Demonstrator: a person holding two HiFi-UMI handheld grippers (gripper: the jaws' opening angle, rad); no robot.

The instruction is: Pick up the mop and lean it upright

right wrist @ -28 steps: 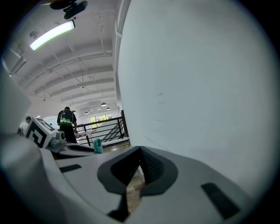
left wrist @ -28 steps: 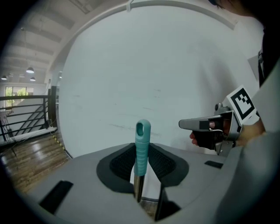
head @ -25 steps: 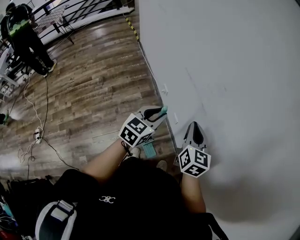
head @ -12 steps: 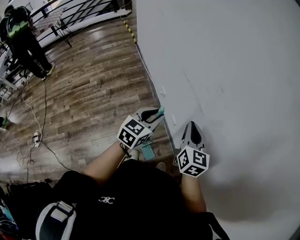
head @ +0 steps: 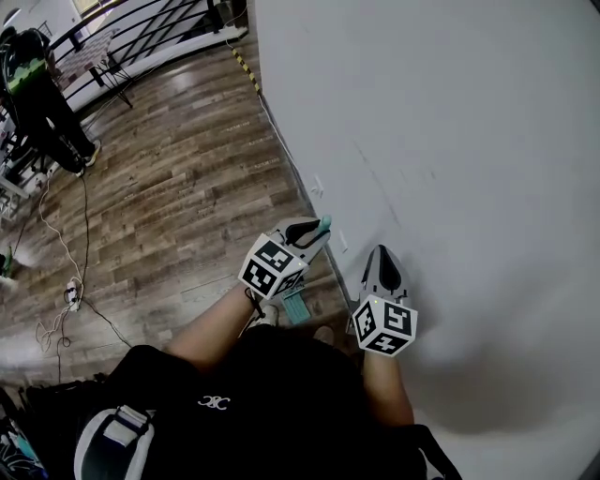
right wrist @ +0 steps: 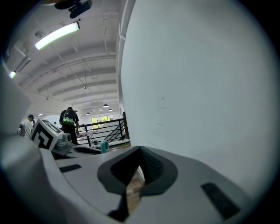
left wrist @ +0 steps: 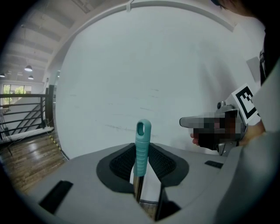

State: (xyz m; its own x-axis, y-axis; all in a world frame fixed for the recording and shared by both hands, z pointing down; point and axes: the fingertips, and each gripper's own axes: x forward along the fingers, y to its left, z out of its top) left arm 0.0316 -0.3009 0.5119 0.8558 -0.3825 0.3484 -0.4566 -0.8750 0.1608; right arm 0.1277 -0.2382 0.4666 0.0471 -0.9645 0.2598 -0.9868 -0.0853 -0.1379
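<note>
The mop stands nearly upright close to the white wall (head: 450, 141). Its teal handle tip (left wrist: 142, 135) sticks up between the pads of my left gripper (left wrist: 142, 154), which is shut on the handle where the teal grip meets the metal shaft. In the head view the left gripper (head: 314, 230) holds the teal tip (head: 323, 224), and the teal mop head (head: 296, 304) rests on the floor below. My right gripper (head: 384, 260) hovers to the right, beside the wall, its jaws together and empty. From the right gripper (right wrist: 140, 154) the teal tip (right wrist: 105, 146) shows at the left.
Wooden floor (head: 178, 187) spreads out to the left. A person (head: 37, 94) stands far back left by a black railing (head: 141, 28). Cables and a power strip (head: 73, 295) lie on the floor at the left. Wall sockets (head: 317, 185) sit low on the wall.
The head view has drifted slightly. Both grippers and the mop handle keep almost the same places.
</note>
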